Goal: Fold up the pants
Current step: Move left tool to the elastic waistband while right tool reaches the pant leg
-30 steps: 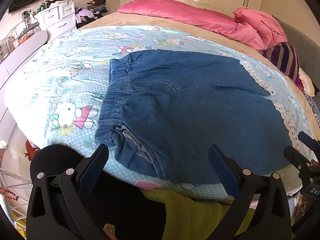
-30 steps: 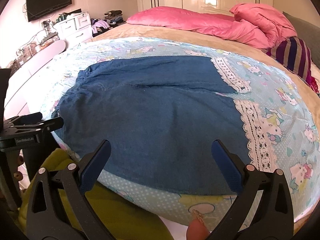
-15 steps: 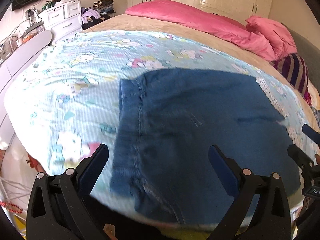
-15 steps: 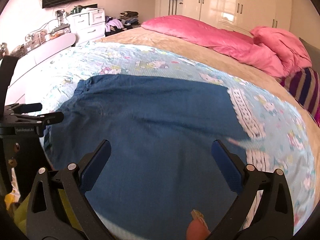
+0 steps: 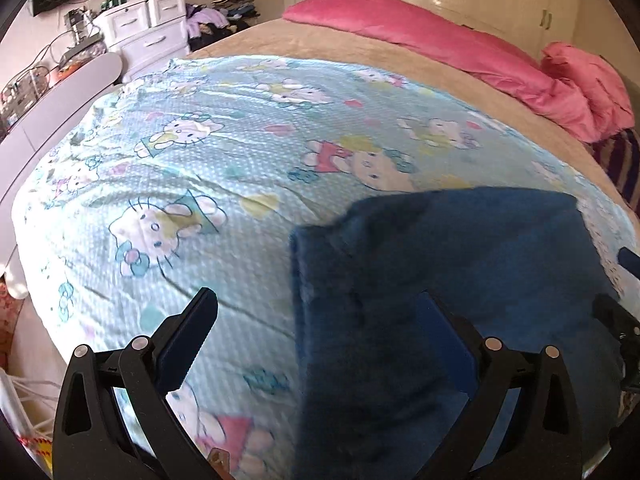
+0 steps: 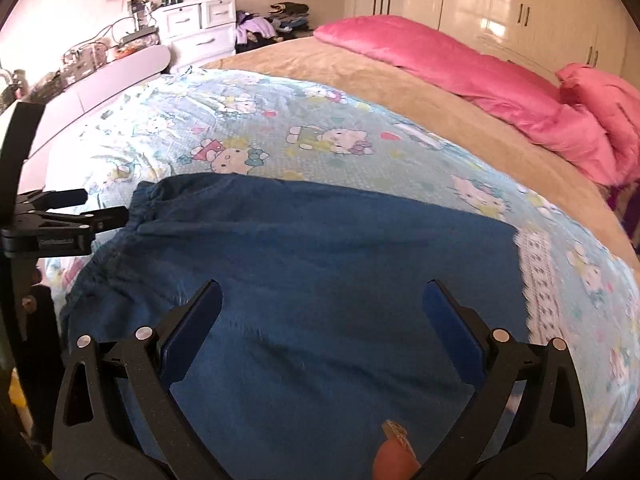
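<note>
The pants [image 6: 320, 280] lay flat on the printed sheet [image 6: 280, 128], which covered the near part of the bed [image 6: 420, 96]. A quilt [image 6: 460, 60] lay along the bed's far side. A dresser [image 6: 196, 28] stood beyond the bed's far left corner. The right gripper [image 6: 322, 320] hung over the pants' middle; the left gripper [image 5: 316, 336] straddled their left edge.
</note>
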